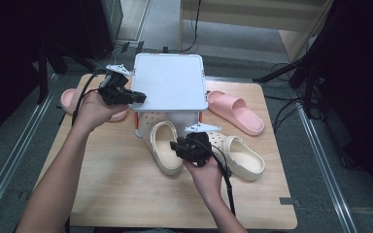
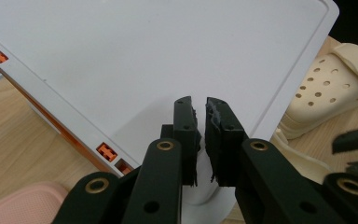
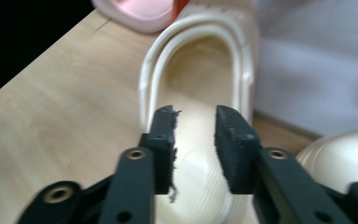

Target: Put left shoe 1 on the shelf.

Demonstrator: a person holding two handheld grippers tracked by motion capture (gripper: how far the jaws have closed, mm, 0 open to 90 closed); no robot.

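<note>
Evidently the work in hand is stowing shoes on the white rack (image 1: pixel 170 82) at the table's (image 1: pixel 126 194) twelve o'clock. One cream clog (image 1: pixel 164 145) lies near the middle of the table with its toe tucked under the rack's top shelf, heel opening toward six o'clock, which reads as half pushed into the lower tier. The right gripper (image 1: pixel 180 145) hovers over that clog's heel; in the right gripper view its jaws stand apart with nothing pinched between them, the clog's footbed (image 3: pixel 196 140) below, so it looks released rather than gripping.

The second cream clog (image 1: pixel 238 155) waits at four o'clock of the first. The left gripper (image 1: pixel 138 97) rests at the rack's nine o'clock edge, its jaws nearly closed and empty, probably steadying the rack. Pink slides sit at either flank: one (image 1: pixel 235 111) at three o'clock of the rack, the other (image 1: pixel 70 99) at nine.
</note>
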